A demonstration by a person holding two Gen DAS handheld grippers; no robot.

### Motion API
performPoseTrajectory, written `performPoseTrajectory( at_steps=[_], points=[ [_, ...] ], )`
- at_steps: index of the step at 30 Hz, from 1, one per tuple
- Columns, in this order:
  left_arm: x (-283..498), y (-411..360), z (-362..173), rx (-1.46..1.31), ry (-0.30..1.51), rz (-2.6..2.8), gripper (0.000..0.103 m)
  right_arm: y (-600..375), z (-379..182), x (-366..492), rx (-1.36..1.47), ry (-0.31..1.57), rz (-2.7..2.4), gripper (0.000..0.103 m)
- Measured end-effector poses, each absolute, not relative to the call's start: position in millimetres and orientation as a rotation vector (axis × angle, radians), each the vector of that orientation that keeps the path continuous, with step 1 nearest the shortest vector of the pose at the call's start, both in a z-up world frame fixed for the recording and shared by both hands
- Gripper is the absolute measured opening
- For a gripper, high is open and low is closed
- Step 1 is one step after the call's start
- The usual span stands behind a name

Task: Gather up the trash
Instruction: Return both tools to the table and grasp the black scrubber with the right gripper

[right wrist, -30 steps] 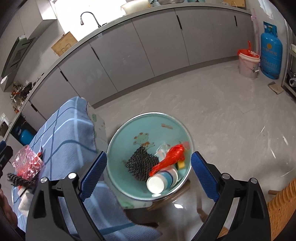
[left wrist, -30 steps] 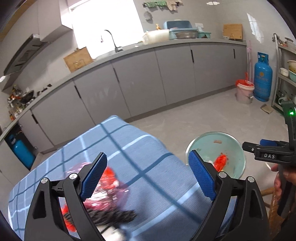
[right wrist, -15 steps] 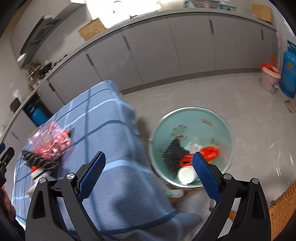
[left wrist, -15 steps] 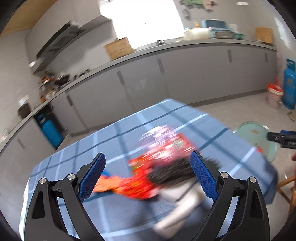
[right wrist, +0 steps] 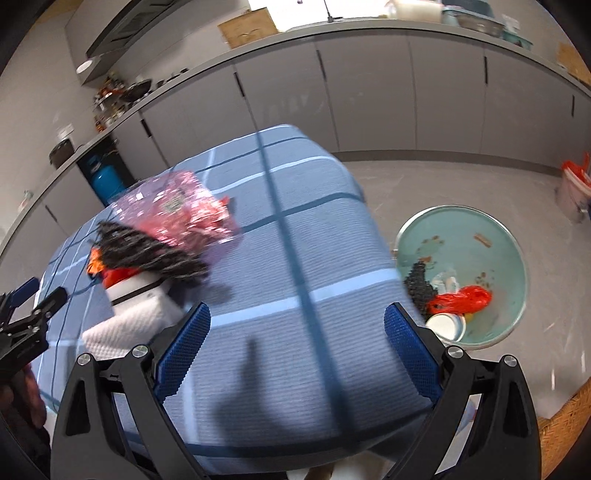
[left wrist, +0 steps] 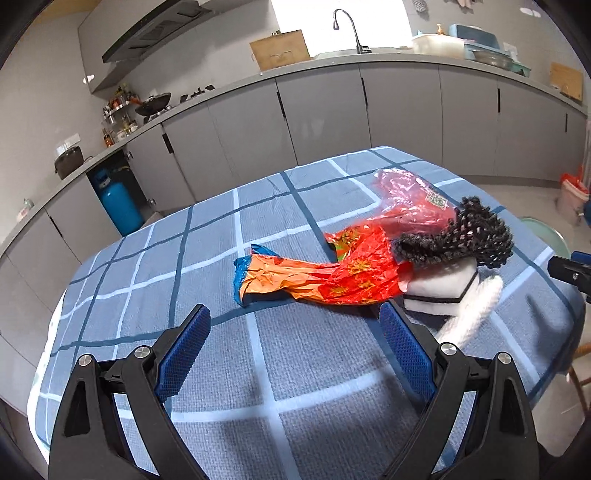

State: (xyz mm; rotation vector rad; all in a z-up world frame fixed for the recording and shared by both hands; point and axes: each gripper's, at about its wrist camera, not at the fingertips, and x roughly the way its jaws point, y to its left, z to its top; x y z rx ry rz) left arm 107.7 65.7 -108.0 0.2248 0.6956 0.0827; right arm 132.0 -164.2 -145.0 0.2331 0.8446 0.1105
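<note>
A pile of trash lies on the blue checked tablecloth (left wrist: 207,254): an orange and red wrapper (left wrist: 314,277), a pink plastic bag (left wrist: 410,201), a black foam net (left wrist: 465,240) and a white box (left wrist: 439,288) with a white towel (left wrist: 469,314). My left gripper (left wrist: 293,347) is open, just short of the wrapper. My right gripper (right wrist: 297,345) is open over the cloth's near right part, with the pink plastic bag (right wrist: 177,206) and black net (right wrist: 147,254) to its left. The teal trash bin (right wrist: 509,258) on the floor holds a red bag (right wrist: 465,299), a paper cup (right wrist: 445,326) and a black net.
Grey cabinets (left wrist: 332,118) and a counter with a sink tap (left wrist: 351,26) run behind the table. A blue gas cylinder (left wrist: 120,203) stands under the counter at left. A white and red bucket (right wrist: 572,188) sits on the floor far right. A wicker chair edge (right wrist: 561,432) is at lower right.
Both grippers swung left, away from the bin and toward the table. The left view now faces the trash pile squarely; the right view shows the tablecloth ahead with the bin off to the right.
</note>
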Motion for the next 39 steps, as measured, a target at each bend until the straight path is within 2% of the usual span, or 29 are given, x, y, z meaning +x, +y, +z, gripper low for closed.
performPoseTrajectory(
  at_steps=[11,24,29,30,31,32,33,35,36,37,39],
  points=[
    [134.2,91.0,-111.7,0.178,0.698,0.149,0.091,-102.8,-115.8,160.3,0.176,0.771,0.265,0.094],
    [185.2,94.0,-133.5,0.104,0.767,0.124,0.091,-81.6,-135.8,183.1,0.149,0.809,0.308,0.093],
    [186.0,83.8,-145.9,0.101,0.797,0.106,0.090,-77.4,-146.6,189.1,0.136,0.848,0.343,0.075],
    [186.7,82.5,-148.2,0.105,0.802,0.102,0.088,-76.3,-148.4,190.0,0.135,0.853,0.351,0.068],
    [187.4,83.3,-149.9,0.102,0.804,0.097,0.075,-74.9,-149.8,191.2,0.133,0.858,0.359,0.061],
    [188.5,83.5,-151.2,0.093,0.811,0.083,0.065,-73.5,-150.5,191.1,0.132,0.860,0.366,0.058],
    [190.7,83.2,-153.1,0.080,0.827,0.060,0.048,-72.7,-150.7,191.5,0.131,0.859,0.375,0.051],
    [192.4,81.2,-153.8,0.066,0.835,0.038,0.034,-69.8,-149.5,191.1,0.121,0.849,0.388,0.043],
    [191.7,80.1,-153.7,0.070,0.836,0.029,0.010,-68.4,-148.3,190.5,0.114,0.841,0.388,0.037],
    [191.5,79.1,-154.1,0.068,0.843,0.013,0.001,-67.1,-147.3,190.0,0.109,0.836,0.390,0.031],
    [189.4,78.7,-153.7,0.068,0.845,0.010,0.001,-66.4,-144.8,188.8,0.106,0.827,0.393,0.025]
  ],
)
